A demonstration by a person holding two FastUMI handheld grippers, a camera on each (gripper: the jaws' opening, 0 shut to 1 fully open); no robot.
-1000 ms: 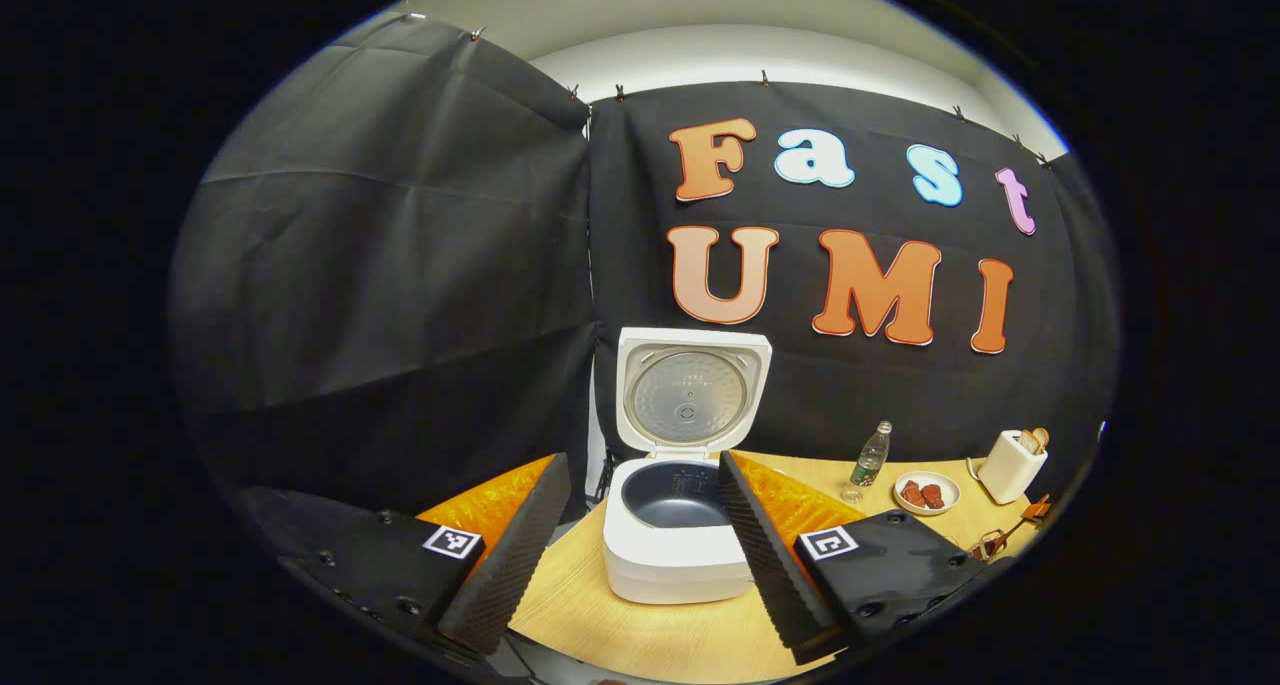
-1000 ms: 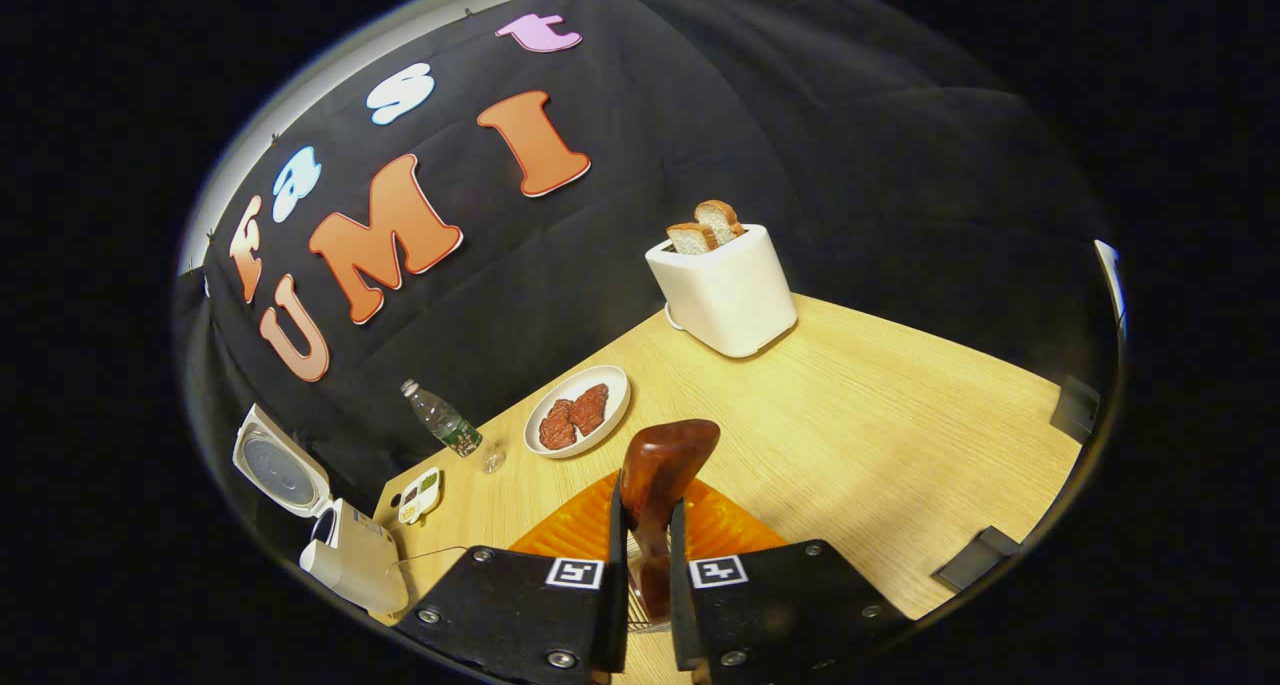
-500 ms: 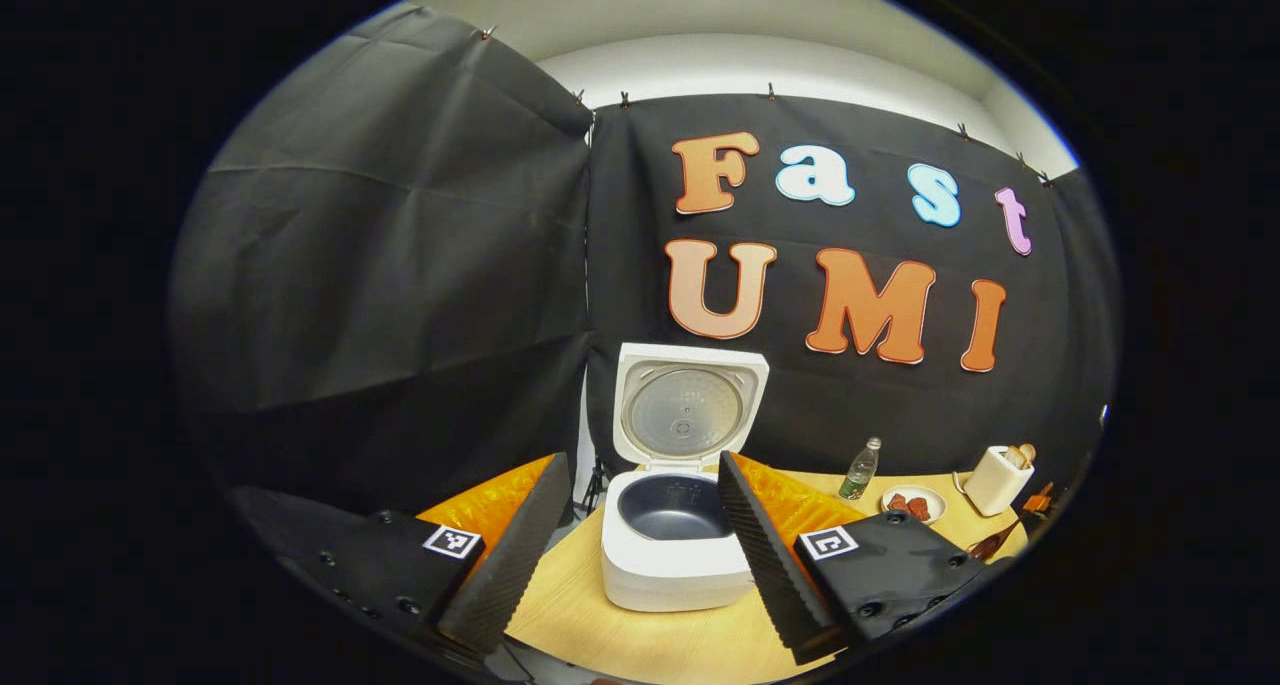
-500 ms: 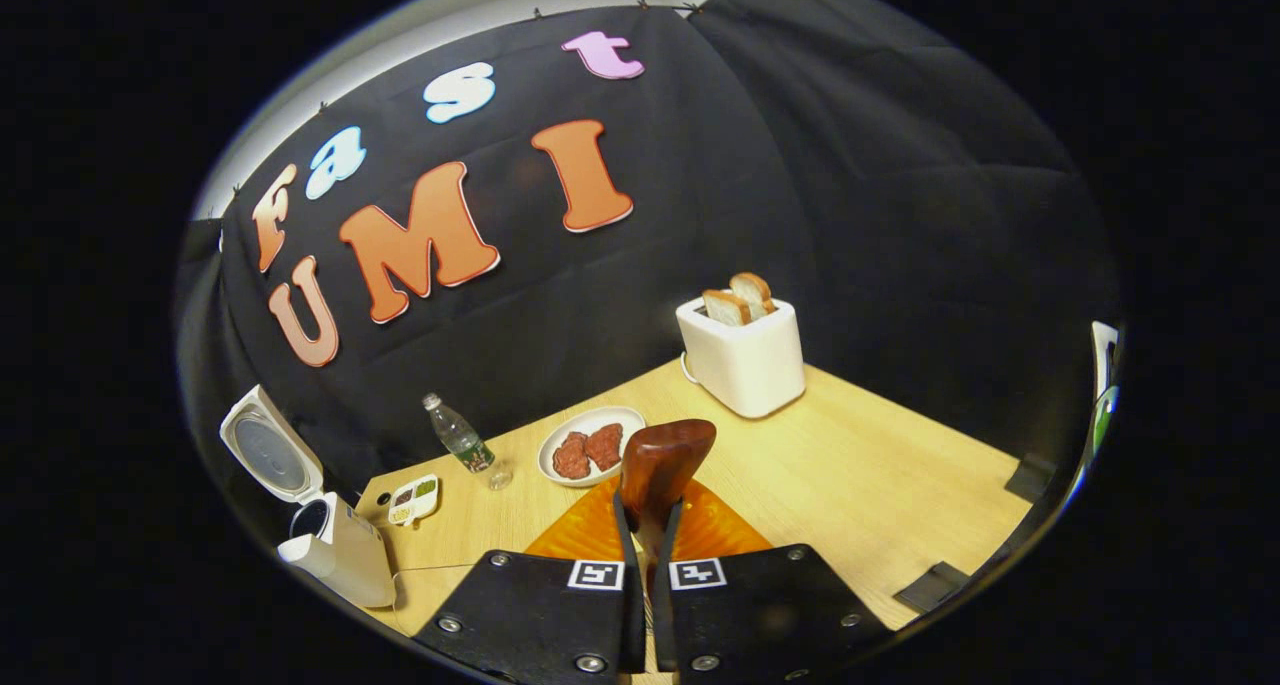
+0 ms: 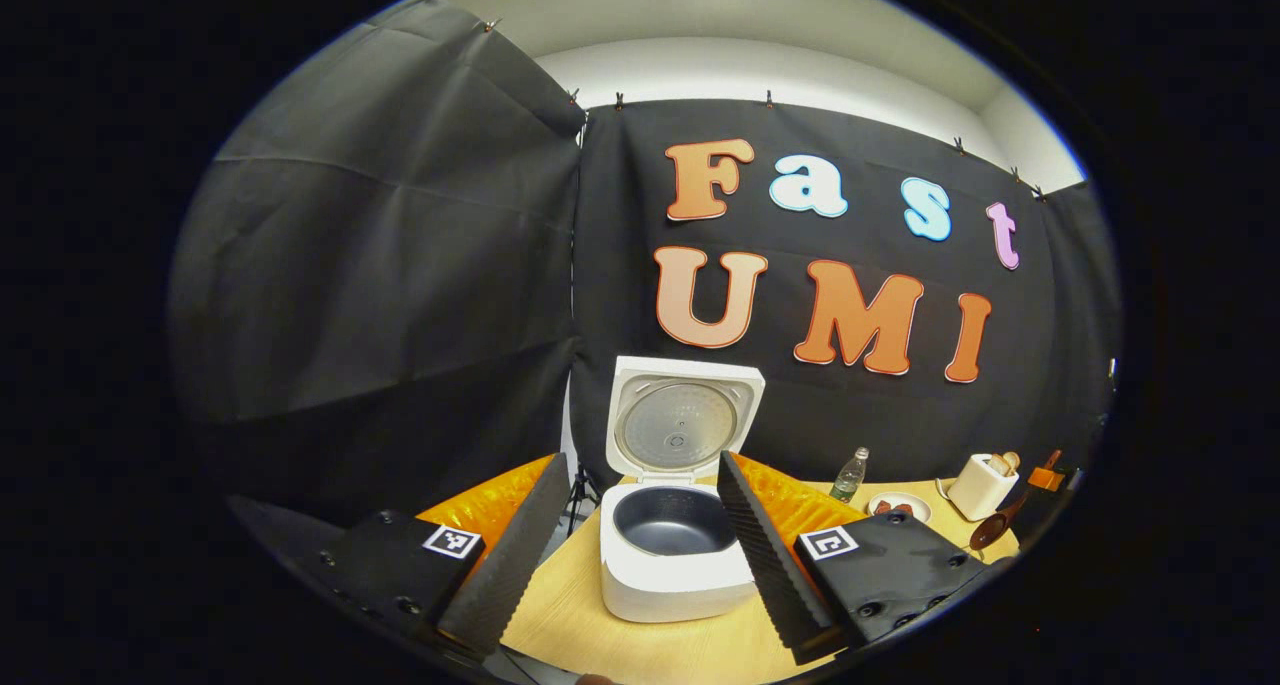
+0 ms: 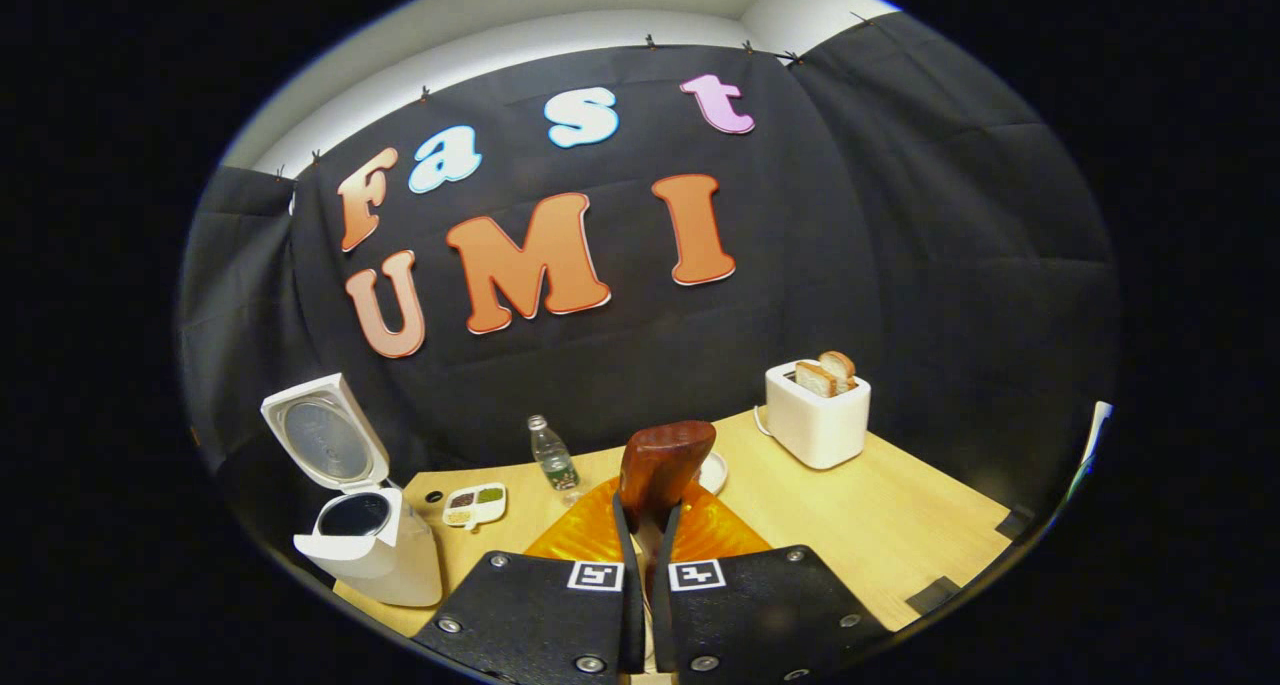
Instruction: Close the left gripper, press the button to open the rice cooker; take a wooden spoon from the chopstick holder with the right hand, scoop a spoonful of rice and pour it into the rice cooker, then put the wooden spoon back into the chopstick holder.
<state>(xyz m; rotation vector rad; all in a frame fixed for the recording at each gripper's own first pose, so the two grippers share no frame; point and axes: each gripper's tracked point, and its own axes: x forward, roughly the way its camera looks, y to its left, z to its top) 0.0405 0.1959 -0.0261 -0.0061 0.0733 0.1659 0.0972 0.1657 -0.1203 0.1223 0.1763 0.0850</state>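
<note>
In the right gripper view, the rice cooker (image 6: pixel 368 553) stands at the table's (image 6: pixel 880 525) left edge with its lid raised; a small divided dish (image 6: pixel 475 505), a bottle (image 6: pixel 552 455) and a toaster (image 6: pixel 817 417) follow rightward, with bare wood near the right edge. The right gripper (image 6: pixel 645 525) is clamped narrowly on the wooden spoon (image 6: pixel 660 465), bowl upward. In the left gripper view, the left gripper (image 5: pixel 640 525) is spread wide, holding nothing, framing the open cooker's dark pot (image 5: pixel 672 521)

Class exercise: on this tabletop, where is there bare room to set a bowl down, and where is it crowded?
Free: the wide stretch of table in front of and right of the toaster. Crowded: the back strip, where the small tray, water bottle and plate sit between the open rice cooker and the toaster.
</note>
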